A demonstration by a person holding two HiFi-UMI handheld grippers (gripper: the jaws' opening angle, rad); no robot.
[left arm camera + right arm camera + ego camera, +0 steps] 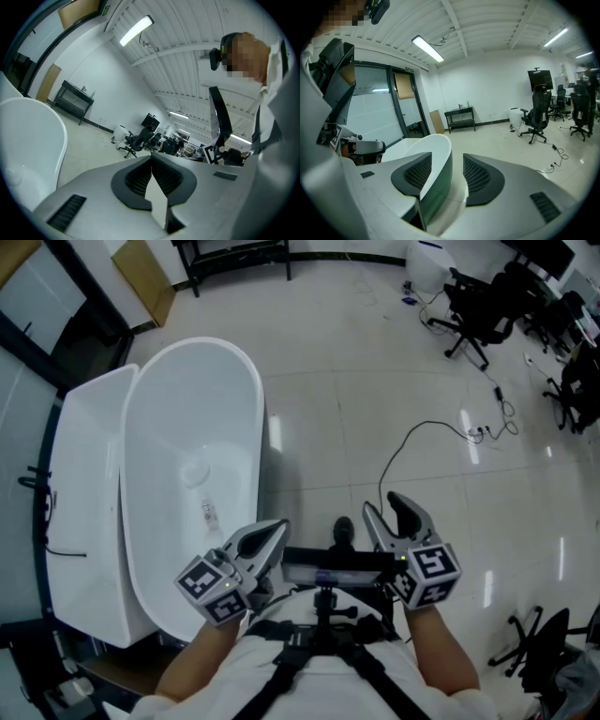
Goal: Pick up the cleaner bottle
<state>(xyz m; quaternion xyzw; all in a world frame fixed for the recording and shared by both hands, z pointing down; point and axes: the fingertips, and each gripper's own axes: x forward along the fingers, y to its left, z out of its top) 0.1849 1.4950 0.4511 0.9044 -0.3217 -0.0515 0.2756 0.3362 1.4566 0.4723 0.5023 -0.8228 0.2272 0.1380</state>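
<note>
I cannot make out a cleaner bottle in any view. A white oval bathtub (251,390) fills the left of the head view, and a small pale object (208,513) lies on its floor near the drain. My left gripper (278,529) hovers at the tub's near right rim, pointing level, shut with nothing between its tips (151,159). My right gripper (381,502) is over the bare floor to the right of the tub, open and empty. Through its gap (447,157) I see the end of the tub (436,140).
A black camera rig (323,568) sits on the person's chest between the grippers. A black cable (422,437) loops across the tiled floor. Office chairs (478,310) stand at the far right, another chair (539,643) at the near right. A black bench (234,254) lines the far wall.
</note>
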